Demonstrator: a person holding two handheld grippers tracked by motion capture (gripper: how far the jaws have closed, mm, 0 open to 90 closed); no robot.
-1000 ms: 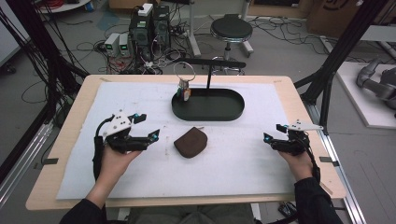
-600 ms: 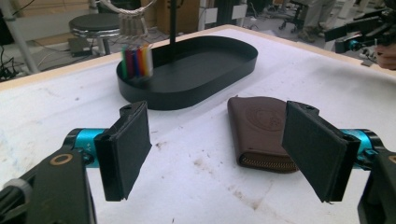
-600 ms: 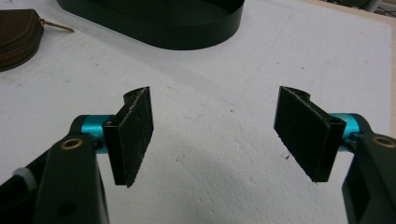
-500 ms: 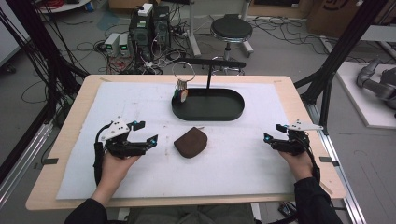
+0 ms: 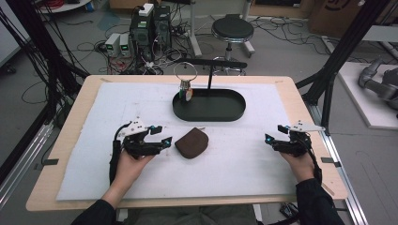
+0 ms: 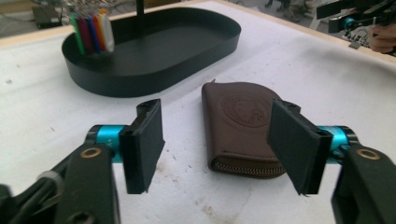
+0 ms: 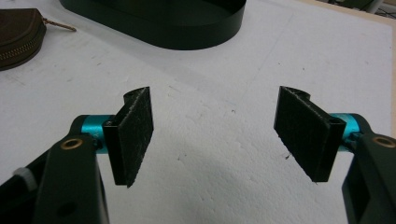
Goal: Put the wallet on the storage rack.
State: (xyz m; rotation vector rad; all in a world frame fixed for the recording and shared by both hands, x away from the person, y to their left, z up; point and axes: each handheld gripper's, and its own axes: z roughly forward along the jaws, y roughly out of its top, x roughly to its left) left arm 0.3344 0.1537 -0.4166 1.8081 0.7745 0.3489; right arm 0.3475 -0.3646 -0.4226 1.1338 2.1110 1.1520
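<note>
A brown zipped leather pouch point(image 5: 191, 142) point(image 6: 242, 128) lies flat on the white mat in front of the black oval tray point(image 5: 234, 112). My left gripper point(image 5: 159, 135) point(image 6: 217, 149) is just left of the pouch, pointing at it. Its jaws have just been closing and still stand apart, with the pouch's near end beginning to lie between the pads, untouched. My right gripper point(image 5: 274, 133) point(image 7: 219, 135) rests open at the mat's right side, with bare mat between its pads. The pouch's corner and zip pull point(image 7: 18, 35) appear far left in the right gripper view.
A bunch of coloured key tags point(image 5: 186, 91) point(image 6: 91, 32) hangs from a ring on the tray's T-shaped stand point(image 5: 210, 70). The white mat point(image 5: 117, 103) covers most of the wooden table point(image 5: 300, 101). Cables, equipment and a stool lie on the floor beyond.
My left gripper has moved right and down toward the pouch, and its jaws have narrowed. The right gripper, pouch and tray have stayed put.
</note>
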